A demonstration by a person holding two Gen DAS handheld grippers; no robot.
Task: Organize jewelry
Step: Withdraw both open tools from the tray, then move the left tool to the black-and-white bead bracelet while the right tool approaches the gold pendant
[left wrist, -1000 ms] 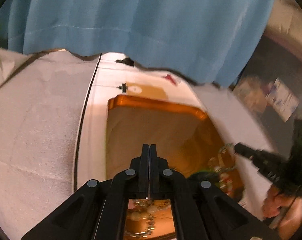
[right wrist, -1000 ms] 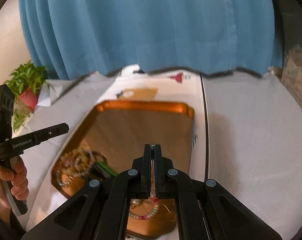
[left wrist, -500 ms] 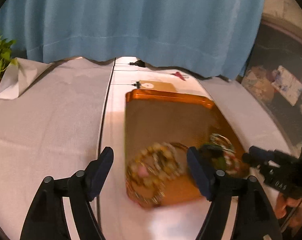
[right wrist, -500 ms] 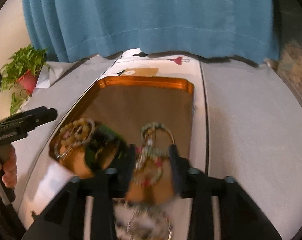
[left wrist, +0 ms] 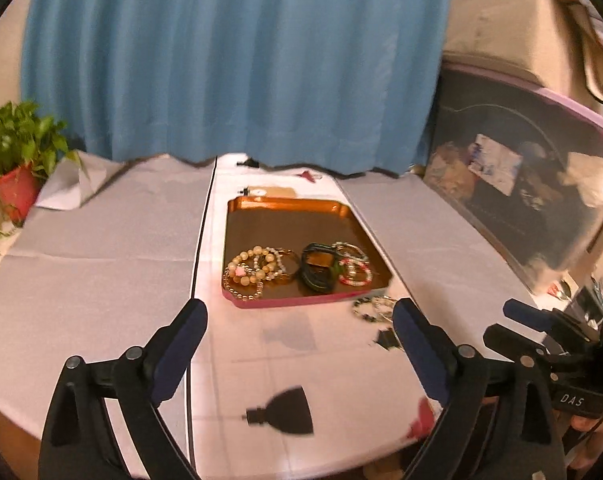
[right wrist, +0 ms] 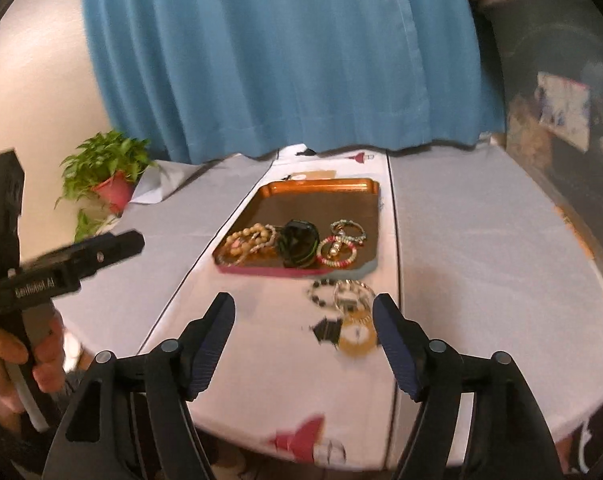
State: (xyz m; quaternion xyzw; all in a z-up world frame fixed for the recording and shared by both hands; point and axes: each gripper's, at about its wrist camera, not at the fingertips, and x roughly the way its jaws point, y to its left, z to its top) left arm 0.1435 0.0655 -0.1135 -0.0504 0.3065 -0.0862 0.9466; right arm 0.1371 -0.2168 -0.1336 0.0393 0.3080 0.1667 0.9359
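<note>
With jaws just having been opening, both hand-held grippers, left (left wrist: 299, 322) & right (right wrist: 303, 318), hanging spread wide w/ nothing between, back from orange tray (left wrist: 363, 236). Bracelets (left wrist: 257, 266) lying inside near front edge; two more (right wrist: 341, 294) lying on desk (left wrist: 101, 272) just beside tray.

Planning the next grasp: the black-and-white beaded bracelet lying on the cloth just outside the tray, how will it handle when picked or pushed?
The black-and-white beaded bracelet is a strung loop lying flat, so probably floppy: it should sag from one pinch. Small beads suggest it is light. It touches or overlaps a second bracelet, so a push may drag both across the tablecloth.
</note>
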